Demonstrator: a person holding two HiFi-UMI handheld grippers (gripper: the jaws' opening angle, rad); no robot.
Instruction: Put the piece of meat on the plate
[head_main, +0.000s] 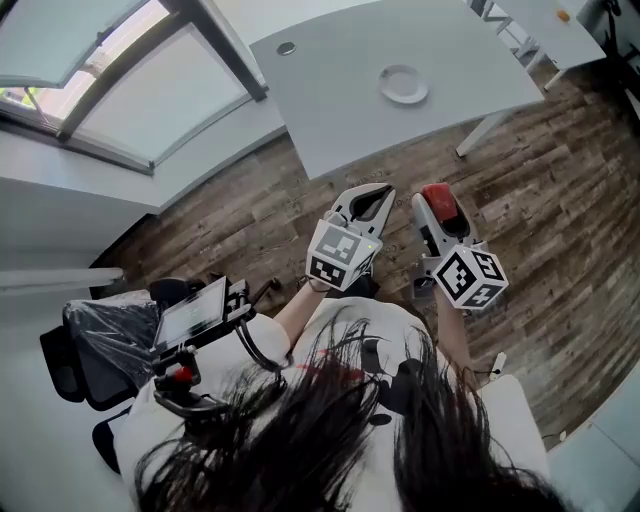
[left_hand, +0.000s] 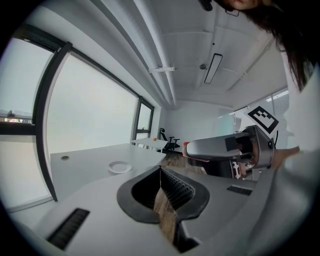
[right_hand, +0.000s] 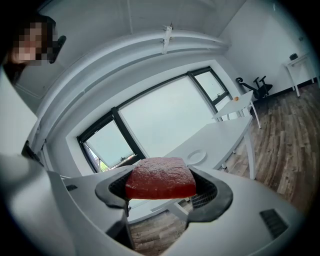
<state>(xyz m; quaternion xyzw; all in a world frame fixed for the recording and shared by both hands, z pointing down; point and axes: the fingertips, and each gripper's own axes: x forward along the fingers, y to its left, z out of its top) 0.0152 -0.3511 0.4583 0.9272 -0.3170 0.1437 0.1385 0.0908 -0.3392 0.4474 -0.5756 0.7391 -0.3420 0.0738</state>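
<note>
Brown wood planks cover the floor (head_main: 560, 190) of a pale, white-walled room with large windows (head_main: 120, 90) along one side. A long white desk (head_main: 330, 100) stands ahead of the person, and the white plate (head_main: 404, 84) sits on it near the far edge. The right tool (right_hand: 162, 186) is clenched on the piece of meat (right_hand: 160, 179), a red slab held in the air over the floor, well apart from the plate. Just beside it, the left tool (left_hand: 161, 172) has its jaws closed together, empty.
</note>
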